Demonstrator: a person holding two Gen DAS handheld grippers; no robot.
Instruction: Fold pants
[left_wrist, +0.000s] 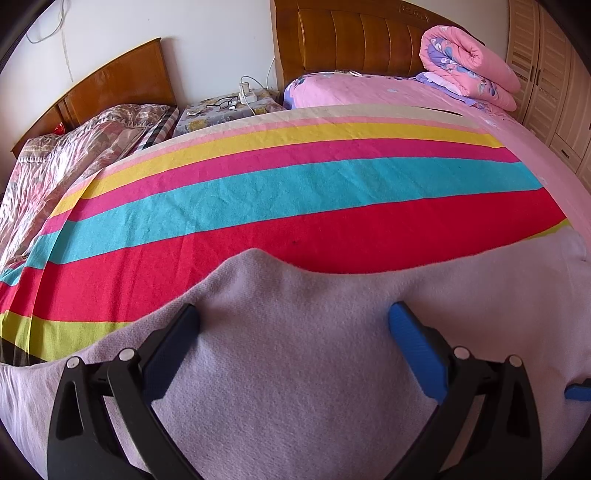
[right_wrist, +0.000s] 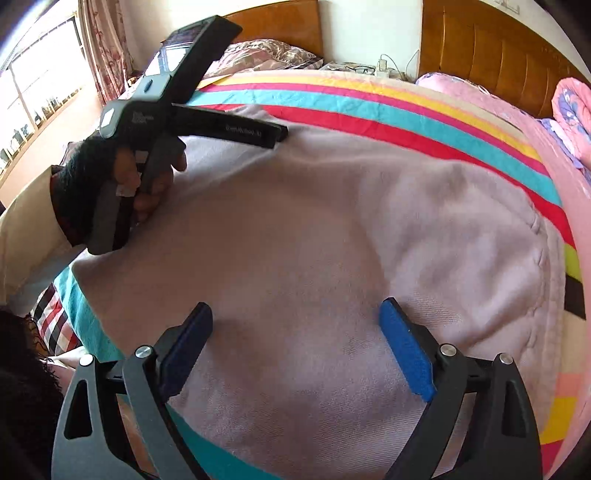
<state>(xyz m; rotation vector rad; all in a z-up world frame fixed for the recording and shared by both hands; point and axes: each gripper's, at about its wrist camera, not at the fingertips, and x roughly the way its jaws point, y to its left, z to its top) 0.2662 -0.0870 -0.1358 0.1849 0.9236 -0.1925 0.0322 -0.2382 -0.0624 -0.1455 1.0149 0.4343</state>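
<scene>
Since the pants (right_wrist: 314, 229) lie flat on the striped blanket (left_wrist: 295, 184) on the bed, both the left gripper (left_wrist: 293, 314) and right gripper (right_wrist: 295, 314) hover with jaws wide, gripping nothing, probably ready for another fold.

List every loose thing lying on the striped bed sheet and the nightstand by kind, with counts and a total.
Pale lilac pants: 1
Rolled pink floral quilt: 1
Eyeglasses: 1
White power strip: 1
Total: 4
</scene>
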